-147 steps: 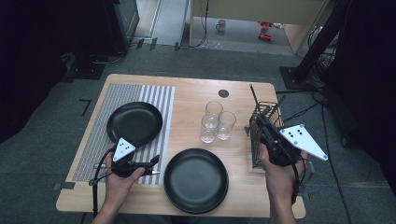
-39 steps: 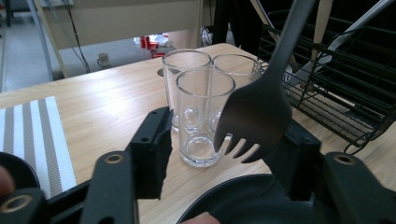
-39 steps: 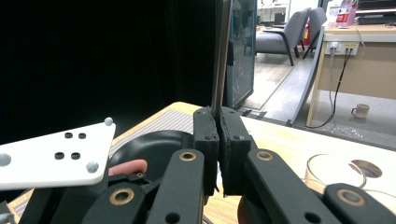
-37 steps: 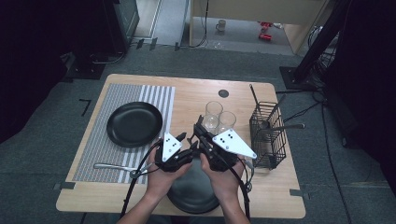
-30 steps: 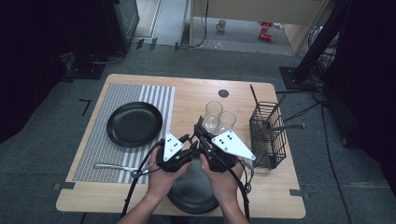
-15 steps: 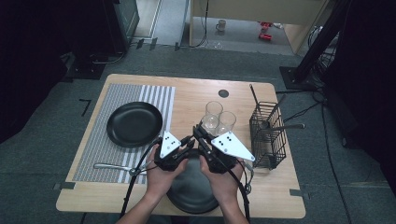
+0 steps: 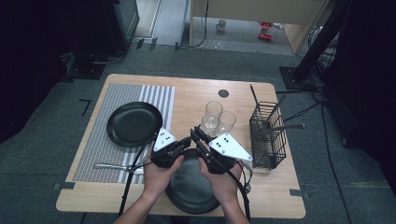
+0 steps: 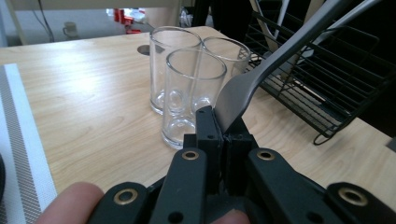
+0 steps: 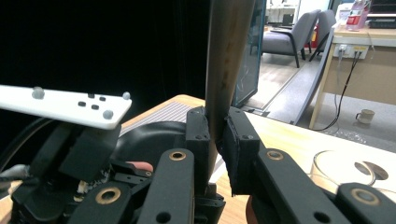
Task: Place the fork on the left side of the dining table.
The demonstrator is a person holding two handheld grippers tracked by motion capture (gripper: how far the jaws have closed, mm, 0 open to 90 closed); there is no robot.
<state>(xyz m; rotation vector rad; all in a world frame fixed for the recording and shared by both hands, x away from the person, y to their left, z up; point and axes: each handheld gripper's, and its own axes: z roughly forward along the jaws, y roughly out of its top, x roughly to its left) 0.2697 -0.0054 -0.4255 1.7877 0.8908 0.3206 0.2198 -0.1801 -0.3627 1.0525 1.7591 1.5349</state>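
Wooden table (image 7: 187, 100) carries two black plates, three glasses (image 7: 217, 119) and a wire basket (image 7: 267, 135). Over the near plate (image 7: 191, 186) I'm passing a fork (image 8: 261, 70) hand to hand. My left gripper (image 7: 187, 140), jaws just closing, is clamped on its head; my right gripper (image 7: 198, 136) is clamped on the handle (image 9: 226, 60). I'd loosen the right fully before drawing away. Glasses stand near; open room lies toward the striped mat (image 7: 100, 144).

grey metal utensil (image 8: 243, 88) tilted beside glasses (image 8: 194, 88).
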